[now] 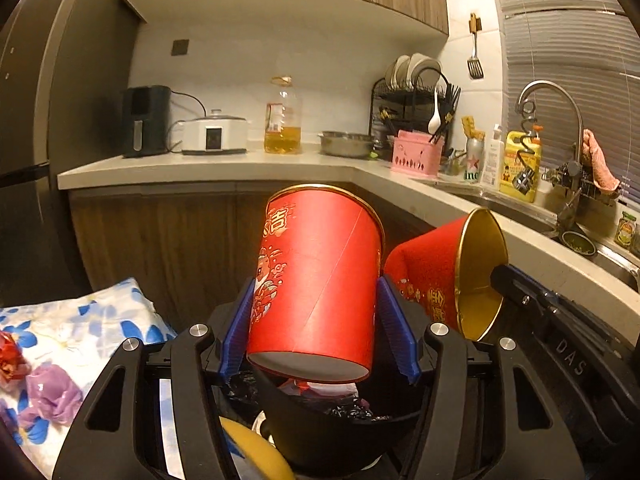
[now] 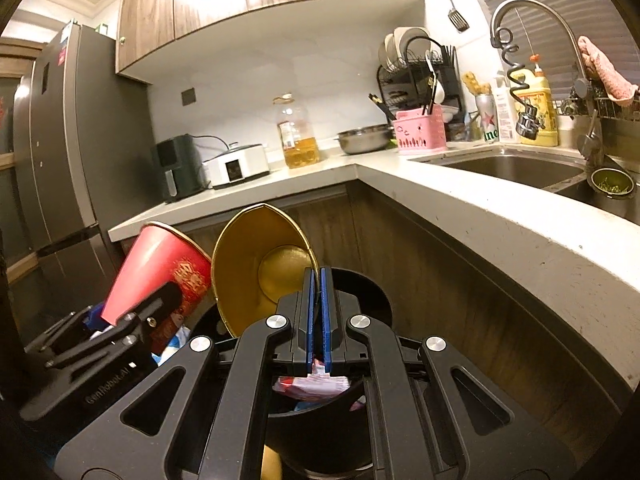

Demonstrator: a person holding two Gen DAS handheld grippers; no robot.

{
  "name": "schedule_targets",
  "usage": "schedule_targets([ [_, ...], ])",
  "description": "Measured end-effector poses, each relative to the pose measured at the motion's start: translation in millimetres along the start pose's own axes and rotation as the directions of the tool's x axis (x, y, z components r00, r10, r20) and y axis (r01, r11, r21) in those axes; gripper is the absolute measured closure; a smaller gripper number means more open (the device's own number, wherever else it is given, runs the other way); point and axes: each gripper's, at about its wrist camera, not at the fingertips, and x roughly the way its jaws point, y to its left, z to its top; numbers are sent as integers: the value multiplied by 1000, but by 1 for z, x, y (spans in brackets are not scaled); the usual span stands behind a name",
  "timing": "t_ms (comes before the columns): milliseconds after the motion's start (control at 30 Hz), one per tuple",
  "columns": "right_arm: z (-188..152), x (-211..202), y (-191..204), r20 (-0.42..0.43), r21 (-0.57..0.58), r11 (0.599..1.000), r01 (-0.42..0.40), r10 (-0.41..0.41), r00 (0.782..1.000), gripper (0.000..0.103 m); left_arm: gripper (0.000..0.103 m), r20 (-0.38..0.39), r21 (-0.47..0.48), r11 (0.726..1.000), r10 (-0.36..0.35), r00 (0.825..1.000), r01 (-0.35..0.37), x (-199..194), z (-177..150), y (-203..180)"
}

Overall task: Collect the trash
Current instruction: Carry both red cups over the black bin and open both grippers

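A red paper cup (image 1: 320, 240) with gold print hangs slightly tilted, base toward the camera, between the blue pads of my left gripper (image 1: 315, 284), which is shut on its sides. To its right a second red cup (image 1: 432, 276) with a gold lining lies on its side. My right gripper (image 2: 319, 274) is shut on this gold-lined cup (image 2: 256, 256), pinching its thin wall at the rim. The first cup (image 2: 160, 264) shows to the left in the right wrist view. Both cups hang over a black trash bin (image 1: 344, 424) lined with a black bag and holding wrappers (image 2: 312, 386).
A white L-shaped countertop (image 2: 460, 208) runs behind and to the right, with a sink (image 2: 516, 168) and faucet (image 2: 532, 4). A grey fridge (image 2: 60, 152) stands at the left. A floral cloth (image 1: 80, 340) with a purple wrapper (image 1: 52, 400) lies at lower left.
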Motion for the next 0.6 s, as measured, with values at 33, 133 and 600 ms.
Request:
schedule_targets([
  [33, 0, 3, -2, -4, 2, 1000, 1, -1, 1000, 99, 44, -3, 0, 1000, -5, 1000, 5, 3, -1, -1],
  [133, -2, 8, -3, -13, 8, 1000, 0, 0, 1000, 99, 43, -18, 0, 1000, -16, 1000, 16, 10, -4, -3],
  [600, -7, 30, -6, -64, 12, 1000, -1, 2, 998, 97, 34, -78, -43, 999, -25, 997, 22, 31, -12, 8],
])
